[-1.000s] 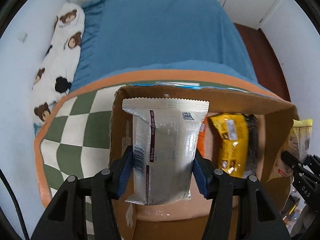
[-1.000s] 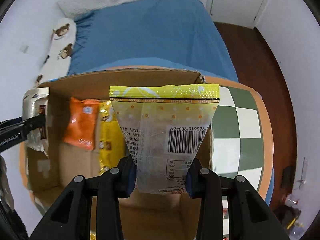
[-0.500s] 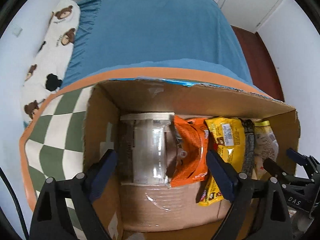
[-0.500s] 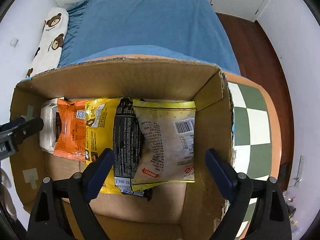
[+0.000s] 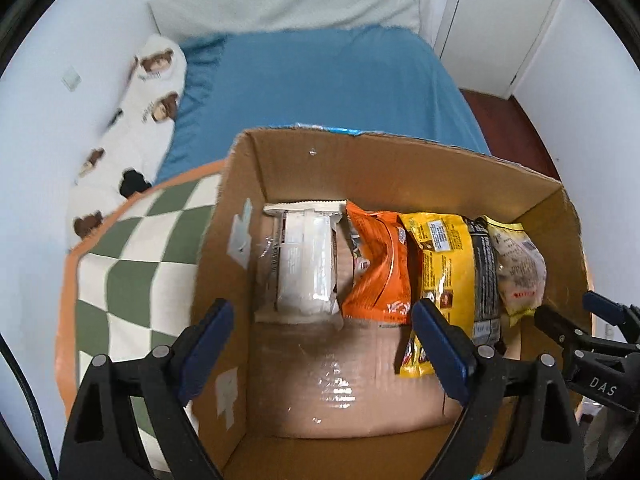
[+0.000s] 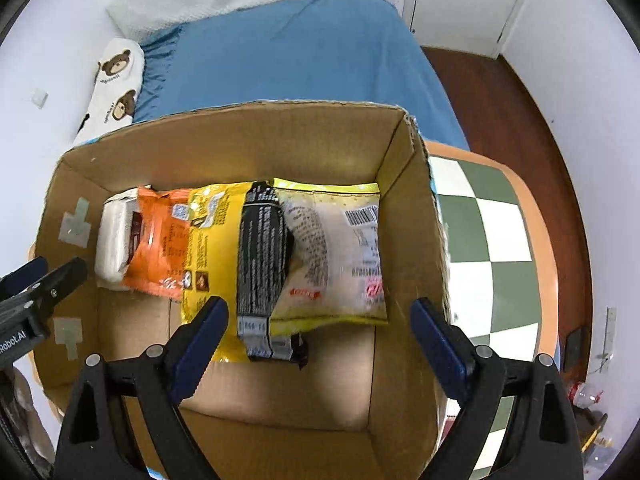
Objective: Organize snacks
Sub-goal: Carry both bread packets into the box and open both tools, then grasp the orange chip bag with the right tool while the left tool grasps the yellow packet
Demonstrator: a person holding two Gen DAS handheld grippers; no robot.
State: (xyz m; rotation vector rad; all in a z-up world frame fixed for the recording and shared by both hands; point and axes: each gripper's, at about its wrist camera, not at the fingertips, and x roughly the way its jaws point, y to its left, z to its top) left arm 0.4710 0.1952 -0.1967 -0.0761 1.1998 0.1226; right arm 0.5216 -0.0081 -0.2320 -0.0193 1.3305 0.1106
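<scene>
- Cardboard box [image 6: 224, 148]: open-topped, standing on the checked worktop [image 5: 132, 264]; a blue bed [image 6: 288, 52] lies beyond it at 12 o'clock.
- Contents, seen from the right wrist, in one overlapping row from 9 o'clock to 3 o'clock: white packet [image 6: 114, 240], orange packet [image 6: 160, 248], yellow packet [image 6: 208, 248], black packet [image 6: 262, 264], pale yellow bag [image 6: 340, 256]. All lie flat on the box floor against the far wall; the white packet sits near the left wall, the pale yellow bag near the right wall.
- Left tool [image 5: 324, 348]: spread wide, holding nothing, touching nothing; it hangs above the box's near left corner, one finger outside the left wall.
- Right tool [image 6: 320, 344]: likewise spread wide and empty, above the near right part of the box, over the pale yellow bag's lower edge.
- Step in hand, as judged: both packets are placed and both tools stand free above the box.
- Next move, as judged: lifting clear of the walls and fetching further snacks, if any remain; the near half of the box floor is free for a second row.
</scene>
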